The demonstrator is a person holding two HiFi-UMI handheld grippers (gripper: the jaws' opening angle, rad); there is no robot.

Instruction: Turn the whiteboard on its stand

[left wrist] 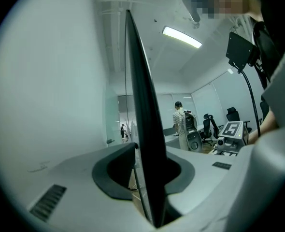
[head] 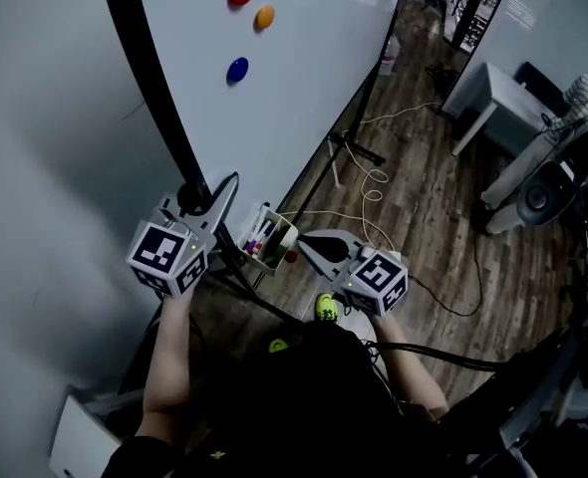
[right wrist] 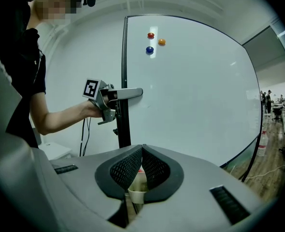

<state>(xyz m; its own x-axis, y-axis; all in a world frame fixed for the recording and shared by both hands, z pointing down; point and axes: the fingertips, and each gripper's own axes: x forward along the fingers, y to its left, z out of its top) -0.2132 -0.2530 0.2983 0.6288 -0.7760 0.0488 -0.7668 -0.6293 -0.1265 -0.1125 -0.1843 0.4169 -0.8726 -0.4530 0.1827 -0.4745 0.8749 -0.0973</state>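
Judging by how things stand, the turn is only being set up: the left gripper [left wrist: 141,153] is clamped on the black frame [head: 149,78] at the near edge of the whiteboard [head: 304,28], with that edge running up between its pads, so the grasp looks made but the swing itself seems yet to come. The board's white face stretches away to the right of that gripper, and three magnets [head: 264,16] sit high on it, well above the grip. Its stand [head: 359,147] meets the floor far beyond both grippers. The right gripper [right wrist: 140,151] hangs lower and to the right of the left one, its pads pressed together on nothing. What is left, I judge, is pivoting the board about its stand and then letting go. Just ahead of the right gripper, a small cream holder [head: 256,260] hangs by the board's lower edge; it carries several markers [head: 259,239] with coloured caps and something white that I cannot identify.
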